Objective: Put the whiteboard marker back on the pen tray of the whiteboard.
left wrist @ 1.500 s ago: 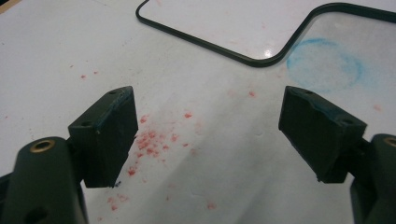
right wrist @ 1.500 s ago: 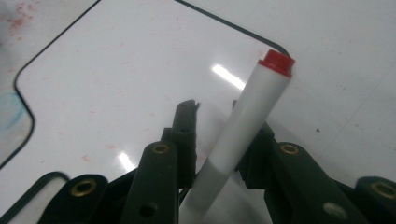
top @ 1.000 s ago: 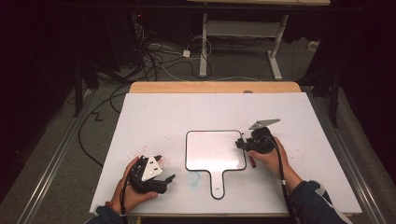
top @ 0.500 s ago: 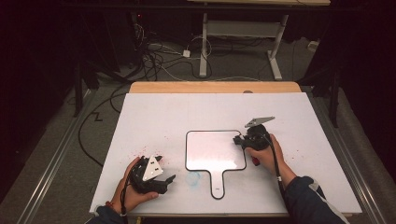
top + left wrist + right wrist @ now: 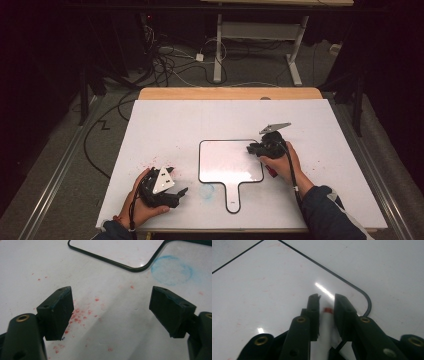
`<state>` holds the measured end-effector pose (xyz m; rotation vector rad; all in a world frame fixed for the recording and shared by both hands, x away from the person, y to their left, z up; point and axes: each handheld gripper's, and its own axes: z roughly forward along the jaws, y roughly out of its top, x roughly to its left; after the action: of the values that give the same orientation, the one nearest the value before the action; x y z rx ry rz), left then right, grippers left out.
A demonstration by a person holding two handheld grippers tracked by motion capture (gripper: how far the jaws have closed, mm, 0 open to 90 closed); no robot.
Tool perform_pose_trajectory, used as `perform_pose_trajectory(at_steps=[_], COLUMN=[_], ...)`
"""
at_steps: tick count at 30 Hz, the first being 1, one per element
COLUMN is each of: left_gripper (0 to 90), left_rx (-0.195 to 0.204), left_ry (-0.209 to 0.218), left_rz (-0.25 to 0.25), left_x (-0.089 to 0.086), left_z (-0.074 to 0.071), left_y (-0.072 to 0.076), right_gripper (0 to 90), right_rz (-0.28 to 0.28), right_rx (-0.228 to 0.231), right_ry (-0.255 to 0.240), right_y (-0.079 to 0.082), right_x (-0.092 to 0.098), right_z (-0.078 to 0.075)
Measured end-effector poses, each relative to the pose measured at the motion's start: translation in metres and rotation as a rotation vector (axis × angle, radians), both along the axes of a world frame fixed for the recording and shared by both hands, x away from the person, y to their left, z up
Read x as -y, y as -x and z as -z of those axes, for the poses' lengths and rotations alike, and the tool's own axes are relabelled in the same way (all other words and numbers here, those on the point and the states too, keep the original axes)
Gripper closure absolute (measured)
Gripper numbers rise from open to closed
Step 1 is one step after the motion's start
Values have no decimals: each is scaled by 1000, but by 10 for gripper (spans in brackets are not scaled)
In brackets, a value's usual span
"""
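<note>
A paddle-shaped whiteboard (image 5: pixel 227 160) with a black rim and a short handle lies flat in the middle of the white table. My right gripper (image 5: pixel 256 148) hovers at the board's right edge, shut on a white marker (image 5: pixel 325 325) whose red tip (image 5: pixel 328 310) points down at the glossy board surface (image 5: pixel 274 277) close to its rounded corner. The left gripper (image 5: pixel 176 194) rests on the table at the front left, jaws wide open with nothing between them (image 5: pixel 111 305). The board's near corner (image 5: pixel 120 250) lies ahead of it.
A faint blue ring stain (image 5: pixel 172 270) marks the table just left of the board's handle, and red specks (image 5: pixel 77 315) are scattered under the left gripper. The white tabletop (image 5: pixel 165 125) has bare room at the back. Cables and desk legs stand on the floor beyond.
My right gripper has shifted slightly left, onto the whiteboard's right edge, still holding the marker. The left gripper has stayed where it was.
</note>
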<state>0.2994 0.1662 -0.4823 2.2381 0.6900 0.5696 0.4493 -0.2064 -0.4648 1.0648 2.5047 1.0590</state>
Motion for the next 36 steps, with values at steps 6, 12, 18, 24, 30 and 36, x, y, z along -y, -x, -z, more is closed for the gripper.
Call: perform_pose_trajectory(at_steps=[6,12,18,24,30,36], left_gripper=[187,188,187,187,187,187], left_rx=[-2,-2,-2,0,-2,2], left_ry=[1,0,-3,1,-3,7], left_rz=[3,1,4,2,5,-1], left_x=[0,1,1,1,1,0], left_z=[0,0,0,0,0,0], left_y=[0,0,0,0,0,0], right_gripper=[756,756,758,742,680,566], right_rz=[14,36,50,78,80,78], right_rx=[21,26,30,35,34,115], right_ry=[28,41,36,69,27,8], right_y=[-2,-3,-5,-5,-3,6], right_x=[3,8,12,16,20,28], right_z=[-1,-1,-1,-2,-5,-20])
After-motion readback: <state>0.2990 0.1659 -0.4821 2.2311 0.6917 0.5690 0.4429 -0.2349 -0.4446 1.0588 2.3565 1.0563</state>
